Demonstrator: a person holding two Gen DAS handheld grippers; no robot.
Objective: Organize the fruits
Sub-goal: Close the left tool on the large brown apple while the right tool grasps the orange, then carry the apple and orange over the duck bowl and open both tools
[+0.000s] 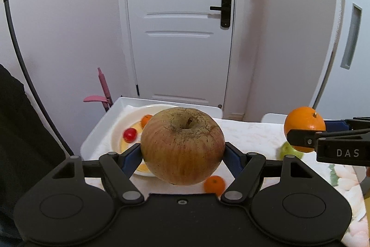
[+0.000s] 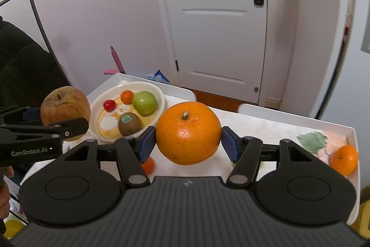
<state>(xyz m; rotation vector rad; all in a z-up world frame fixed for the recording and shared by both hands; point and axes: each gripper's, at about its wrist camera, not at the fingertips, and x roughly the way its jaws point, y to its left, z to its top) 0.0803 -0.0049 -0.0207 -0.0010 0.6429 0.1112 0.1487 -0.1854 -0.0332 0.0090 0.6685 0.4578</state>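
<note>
A large russet-red apple (image 1: 182, 146) sits between the blue pads of my left gripper (image 1: 182, 154), which is shut on it above the table. In the right wrist view the same apple (image 2: 64, 103) and left gripper (image 2: 67, 126) show at the left. My right gripper (image 2: 188, 140) is shut on a big orange (image 2: 188, 133), stem up; the left wrist view shows that orange (image 1: 304, 123) at the right. A cream bowl (image 2: 159, 94) holds a green apple (image 2: 145, 102), a kiwi (image 2: 129, 123), a cherry tomato (image 2: 109, 105) and a small mandarin (image 2: 127, 96).
A white tray (image 2: 353, 142) with a patterned liner carries the bowl. Loose mandarins lie at the right (image 2: 344, 159) and below the grippers (image 1: 214, 185). A blurred green object (image 1: 286, 151) lies behind the right gripper. A white door (image 1: 180, 38) stands beyond. A dark sleeve (image 1: 20, 131) is at the left.
</note>
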